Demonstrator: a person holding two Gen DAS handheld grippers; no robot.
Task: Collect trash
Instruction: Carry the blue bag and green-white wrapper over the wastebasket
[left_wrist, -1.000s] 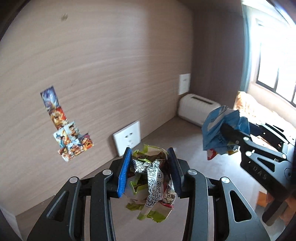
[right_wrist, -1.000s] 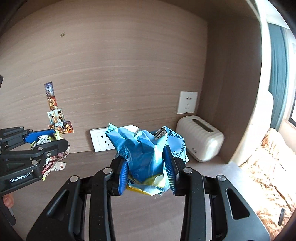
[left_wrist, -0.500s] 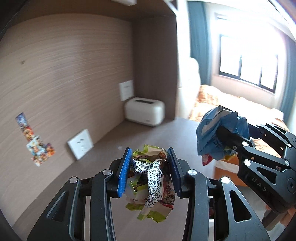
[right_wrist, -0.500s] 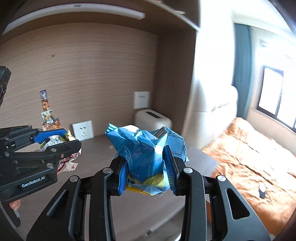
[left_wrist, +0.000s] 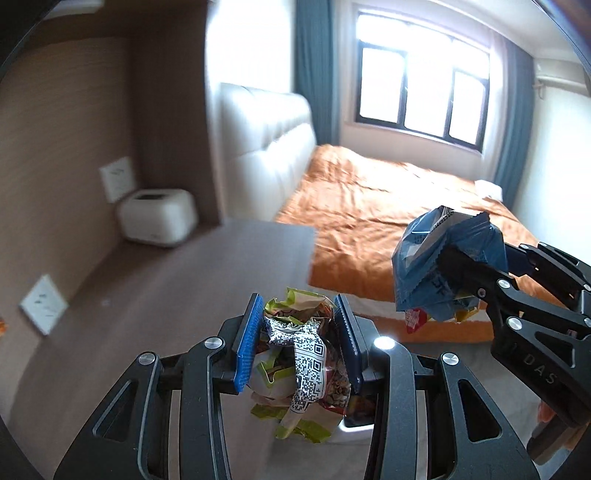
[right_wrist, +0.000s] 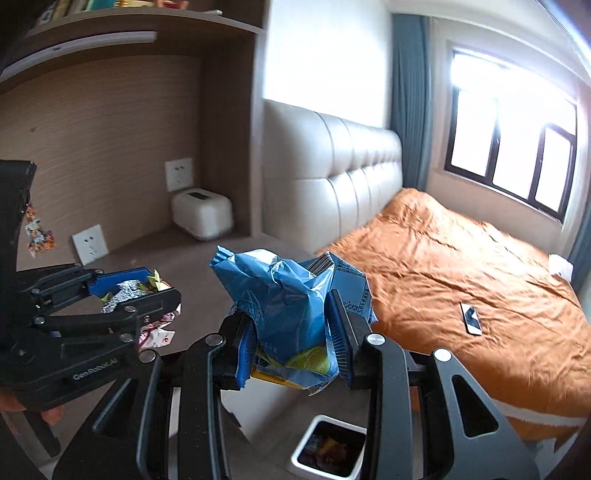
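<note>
My left gripper (left_wrist: 295, 343) is shut on a crumpled green and white snack wrapper (left_wrist: 299, 354) with a QR code, held in the air near the desk's edge. It also shows in the right wrist view (right_wrist: 140, 291). My right gripper (right_wrist: 291, 332) is shut on a crumpled blue snack bag (right_wrist: 284, 306), which also shows at the right of the left wrist view (left_wrist: 439, 266). A white trash bin (right_wrist: 306, 439) with wrappers inside stands on the floor below the right gripper.
A brown desk (left_wrist: 184, 273) with a white box (left_wrist: 157, 216) and wall sockets (left_wrist: 44, 304) lies at the left. A bed with an orange cover (right_wrist: 461, 266) and a phone (right_wrist: 471, 318) on it fills the right. A window (left_wrist: 421, 70) is at the back.
Both grippers have swung right, away from the desk's back wall toward the bed and floor, each still holding its wrapper. The trash bin has come into view below.
</note>
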